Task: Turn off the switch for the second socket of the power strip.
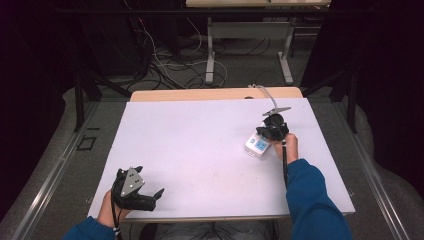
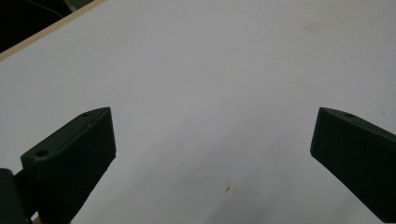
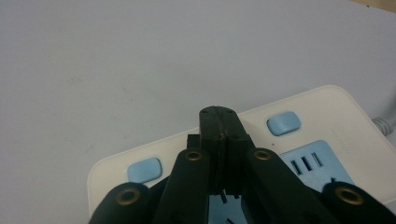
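Resting flat on the white table (image 1: 200, 150), the power strip (image 1: 256, 146) serves as the reference for all positions. It is a white block with light-blue socket panels (image 3: 322, 163) and two light-blue buttons (image 3: 283, 123). It lies near the right-hand side of the table surface, and its grey cable (image 1: 265, 95) runs from it toward the far table edge.

Right gripper (image 1: 272, 131): positioned directly above the power strip, pointing down at its top face. The jaws are pressed together with no gap and nothing between them. In the right gripper view, the closed tips (image 3: 219, 122) sit over the strip between the two buttons; contact with the surface cannot be confirmed.

Left gripper (image 1: 142, 192): well apart from the power strip, at the near left corner of the table. The jaws are spread wide over bare table surface, gripping nothing.
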Available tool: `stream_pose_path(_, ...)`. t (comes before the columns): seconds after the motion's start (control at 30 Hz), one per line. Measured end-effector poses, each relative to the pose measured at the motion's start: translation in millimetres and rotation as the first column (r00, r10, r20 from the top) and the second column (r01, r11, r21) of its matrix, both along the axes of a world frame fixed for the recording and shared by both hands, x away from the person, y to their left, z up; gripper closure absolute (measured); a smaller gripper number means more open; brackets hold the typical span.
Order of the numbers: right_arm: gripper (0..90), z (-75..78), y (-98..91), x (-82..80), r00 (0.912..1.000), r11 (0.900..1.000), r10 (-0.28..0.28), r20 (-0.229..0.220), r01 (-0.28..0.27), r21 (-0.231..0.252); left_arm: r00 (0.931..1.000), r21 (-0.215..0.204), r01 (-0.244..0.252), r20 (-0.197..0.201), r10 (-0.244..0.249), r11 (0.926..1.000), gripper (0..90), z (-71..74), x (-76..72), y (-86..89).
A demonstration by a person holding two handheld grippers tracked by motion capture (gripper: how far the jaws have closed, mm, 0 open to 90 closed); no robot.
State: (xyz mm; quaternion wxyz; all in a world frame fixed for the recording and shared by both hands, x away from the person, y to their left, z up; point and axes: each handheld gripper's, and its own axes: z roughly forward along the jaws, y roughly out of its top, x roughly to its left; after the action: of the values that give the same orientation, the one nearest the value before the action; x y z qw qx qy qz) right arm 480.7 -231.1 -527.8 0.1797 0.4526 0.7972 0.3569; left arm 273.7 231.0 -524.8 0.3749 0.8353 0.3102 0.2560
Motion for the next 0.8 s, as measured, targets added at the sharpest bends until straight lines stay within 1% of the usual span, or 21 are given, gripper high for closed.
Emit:
stream_pose_path(0.13, 90.0, -1.2, 0.1, 0.6, 0.9999, 1.0000, 0.000, -0.010, 0.000, -0.004, 1.0000, 0.002, 0.003, 0.001, -0.003, 1.0000, 0.1, 0.1, 0.1, 0.1)
stream_pose_path(0.17, 90.0, -1.7, 0.4, 0.7, 0.9999, 0.9999, -0.007, -0.013, 0.007, -0.008, 1.0000, 0.000, 0.001, 0.002, -0.001, 1.0000, 0.1, 0.1, 0.1, 0.1)
stream_pose_path(0.23, 90.0, -2.0, -0.1, 0.8, 0.9999, 1.0000, -0.002, -0.014, 0.002, -0.004, 1.0000, 0.000, 0.000, 0.002, 0.000, 1.0000, 0.1, 0.0, 0.0, 0.0)
stream_pose_path(0.27, 90.0, -2.2, 0.4, 0.6, 0.9998, 0.9999, -0.010, -0.019, 0.010, 0.001, 1.0000, 0.000, 0.003, 0.001, -0.003, 1.0000, 0.1, 0.0, 0.2, 0.1)
stream_pose_path(0.33, 90.0, -2.3, -0.1, 0.5, 0.9998, 0.9999, -0.012, -0.017, 0.012, 0.000, 1.0000, 0.003, 0.003, 0.001, -0.003, 1.0000, 0.1, 0.1, 0.1, 0.0)
stream_pose_path(0.4, 90.0, -2.9, -1.0, 0.7, 0.9998, 0.9999, -0.010, -0.018, 0.010, 0.012, 1.0000, 0.004, 0.003, 0.001, -0.003, 1.0000, 0.1, 0.2, 0.1, 0.0)
stream_pose_path(0.5, 90.0, -3.5, -1.5, 0.2, 0.9997, 0.9997, -0.016, -0.016, 0.016, 0.016, 1.0000, 0.004, 0.003, 0.001, -0.003, 1.0000, 0.1, 0.2, 0.0, 0.0)
stream_pose_path(0.57, 90.0, -3.8, -1.4, -0.2, 0.9999, 0.9999, -0.011, -0.010, 0.011, 0.008, 1.0000, 0.004, 0.003, 0.001, -0.003, 1.0000, 0.1, 0.2, 0.0, 0.0)
stream_pose_path(0.6, 90.0, -3.7, -1.4, -0.2, 0.9999, 0.9999, -0.011, -0.008, 0.011, 0.005, 1.0000, 0.011, 0.004, 0.006, -0.004, 0.9999, 0.1, 0.4, 0.2, 0.2)
stream_pose_path(0.67, 90.0, -3.9, -1.4, -0.5, 0.9998, 0.9998, -0.015, -0.014, 0.016, 0.011, 1.0000, 0.006, 0.004, 0.002, -0.004, 1.0000, 0.1, 0.2, 0.0, -0.1)
stream_pose_path(0.8, 90.0, -3.8, -0.7, -0.8, 0.9998, 0.9998, -0.018, -0.012, 0.019, 0.010, 1.0000, 0.014, 0.006, 0.008, -0.006, 0.9999, 0.1, 0.5, 0.3, 0.2)
